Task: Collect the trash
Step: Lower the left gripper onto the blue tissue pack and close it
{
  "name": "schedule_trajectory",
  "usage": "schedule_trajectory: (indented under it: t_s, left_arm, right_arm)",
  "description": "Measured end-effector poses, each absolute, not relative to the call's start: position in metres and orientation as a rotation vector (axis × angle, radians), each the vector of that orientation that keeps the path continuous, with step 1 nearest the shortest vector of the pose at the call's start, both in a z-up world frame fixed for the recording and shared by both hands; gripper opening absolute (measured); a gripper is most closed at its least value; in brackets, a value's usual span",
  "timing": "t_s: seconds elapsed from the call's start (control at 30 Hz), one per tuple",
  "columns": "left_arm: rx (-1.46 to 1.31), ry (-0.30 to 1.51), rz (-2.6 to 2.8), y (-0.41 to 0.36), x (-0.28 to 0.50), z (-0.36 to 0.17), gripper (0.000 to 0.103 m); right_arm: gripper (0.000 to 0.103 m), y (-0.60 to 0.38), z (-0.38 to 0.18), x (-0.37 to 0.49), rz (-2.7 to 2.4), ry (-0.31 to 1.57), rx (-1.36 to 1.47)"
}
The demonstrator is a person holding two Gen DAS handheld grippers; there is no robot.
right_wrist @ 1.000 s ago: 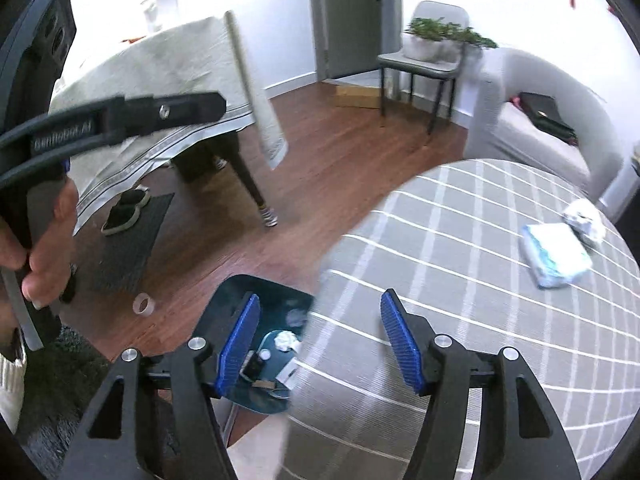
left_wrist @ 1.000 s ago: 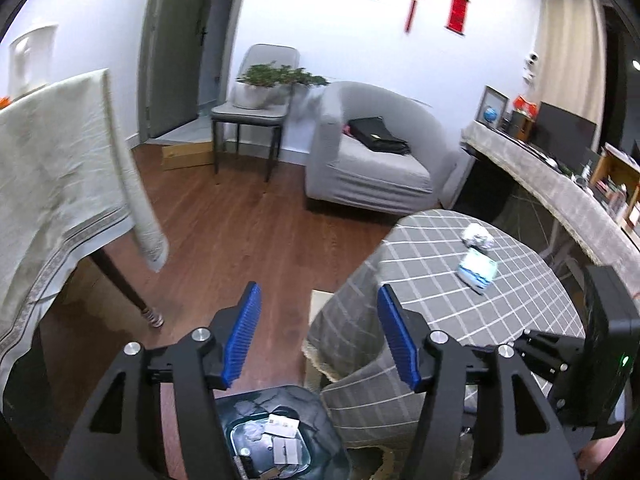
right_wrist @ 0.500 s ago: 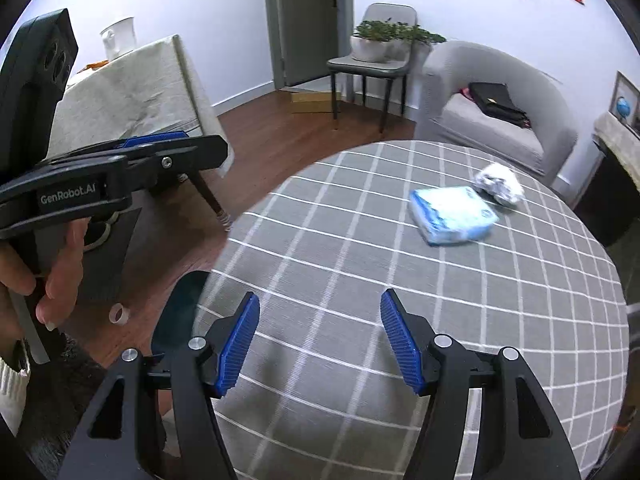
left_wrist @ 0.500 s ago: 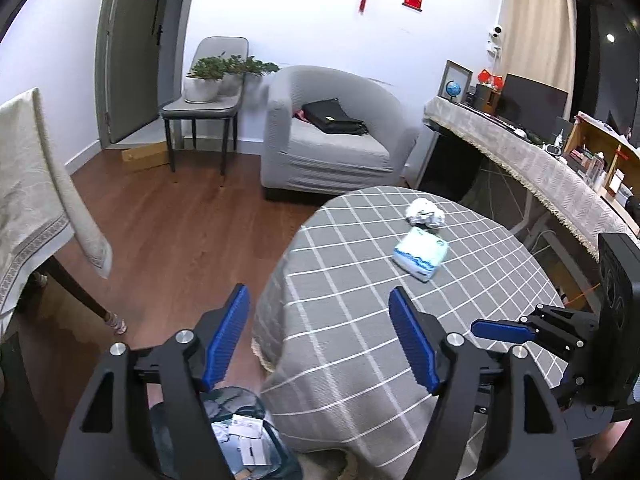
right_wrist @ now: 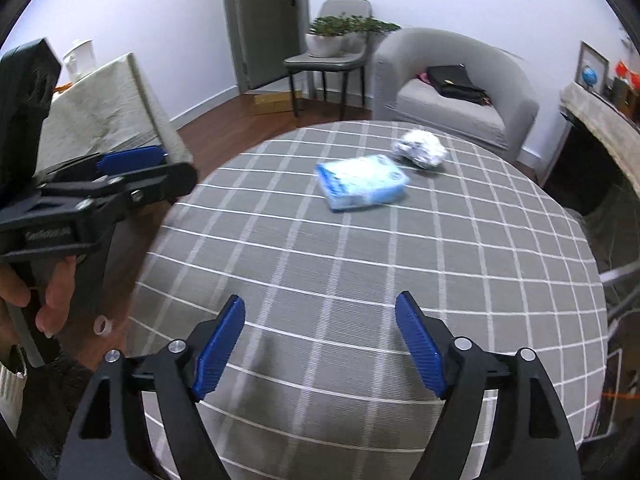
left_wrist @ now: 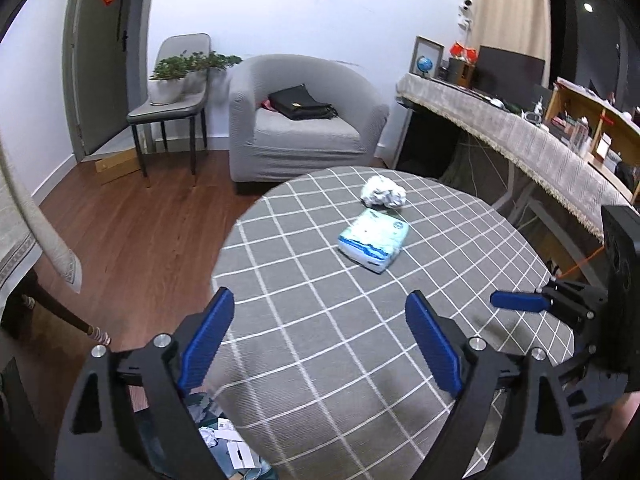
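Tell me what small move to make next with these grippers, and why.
Probably reach the right gripper forward to the crumpled wad on the far side of the round table. Both grippers' jaws are opening with nothing between them, and the wad beside the blue tissue pack looks like trash.

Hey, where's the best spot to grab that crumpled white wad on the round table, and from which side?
Grip the wad across its middle, coming from above and from the near right. It is a lumpy ball with no handle, and the tissue pack lies close on its near side, so a low straight approach would likely bump that first.
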State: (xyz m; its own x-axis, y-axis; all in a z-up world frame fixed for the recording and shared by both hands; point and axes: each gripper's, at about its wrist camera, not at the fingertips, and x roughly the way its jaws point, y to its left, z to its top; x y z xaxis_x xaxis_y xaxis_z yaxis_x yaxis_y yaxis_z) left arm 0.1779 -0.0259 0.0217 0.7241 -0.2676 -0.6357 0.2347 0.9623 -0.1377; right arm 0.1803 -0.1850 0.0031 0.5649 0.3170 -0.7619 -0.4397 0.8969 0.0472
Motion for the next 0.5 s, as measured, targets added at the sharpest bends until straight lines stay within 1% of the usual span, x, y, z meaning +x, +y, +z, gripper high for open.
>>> schedule_trajectory:
  t_s: [0.13,0.43,0.5]
  left_arm:
    - [-0.081,0.764,-0.335,-0.042,0.191,0.011,0.092]
    - [0.066,0.789,-0.424,-0.085,0.227,0.000,0.093]
    - [0.133,0.806,-0.439,-0.095,0.238,-0.007,0.093]
  right_arm:
    - [0.087,-0.207,0.003,0.187,0.413,0.863,-0.116]
    - [0.089,-0.254,0.004,0.200,0.380,0.850,0.006]
    - [0.089,-0.261,0.004,0.201,0.381,0.851,0.019]
